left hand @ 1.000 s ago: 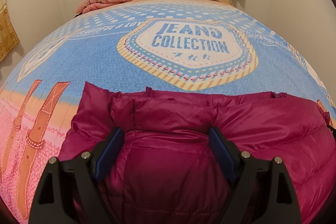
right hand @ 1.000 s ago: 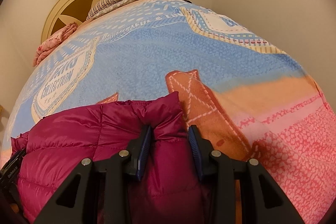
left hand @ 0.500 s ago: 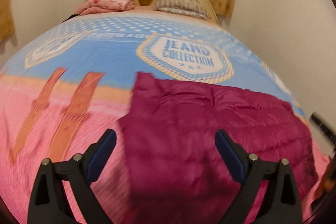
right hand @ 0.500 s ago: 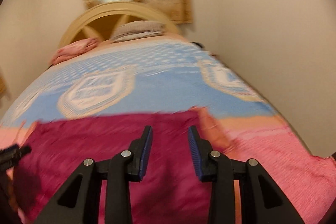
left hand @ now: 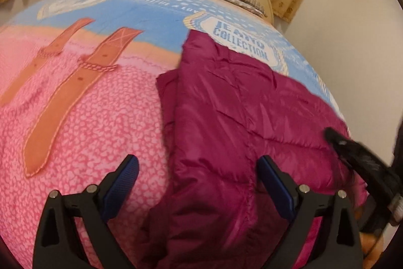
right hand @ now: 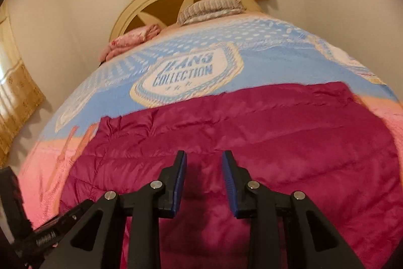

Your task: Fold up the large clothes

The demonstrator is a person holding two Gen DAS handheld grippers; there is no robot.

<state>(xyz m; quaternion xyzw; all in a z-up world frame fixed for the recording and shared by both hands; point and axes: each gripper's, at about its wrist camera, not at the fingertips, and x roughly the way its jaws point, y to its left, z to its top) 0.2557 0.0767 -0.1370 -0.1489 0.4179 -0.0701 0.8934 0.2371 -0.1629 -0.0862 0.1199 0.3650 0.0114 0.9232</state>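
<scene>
1. My left gripper (left hand: 197,183) stands wide open; its right pad hangs over the jacket (left hand: 241,122), its left pad over the pink bedspread (left hand: 83,132), and neither pad presses on cloth.
2. My right gripper (right hand: 204,180) has a narrow gap and its jaws are closing. Nothing sits between the pads; the jacket (right hand: 252,132) lies beneath them.
3. The jacket is magenta, quilted and puffy, lying flat on the bed at its near end, in the lower half of both frames.
4. In the right wrist view its long axis runs across the frame from left to right, and its far edge lies almost straight under the "JEANS COLLECTION" badge (right hand: 186,75).
5. In the left wrist view the jacket fills the lower right. One corner points toward the upper middle of the frame and overlaps the badge (left hand: 239,39). A narrower layer of the same cloth shows along its left edge.
6. No containers are in view.
7. At the top of the frames a striped pillow (right hand: 211,8) and a folded pink cloth (right hand: 131,40) lie against the headboard (right hand: 141,3).
8. The right gripper's black frame (left hand: 362,163) shows at the right edge of the left wrist view.
</scene>
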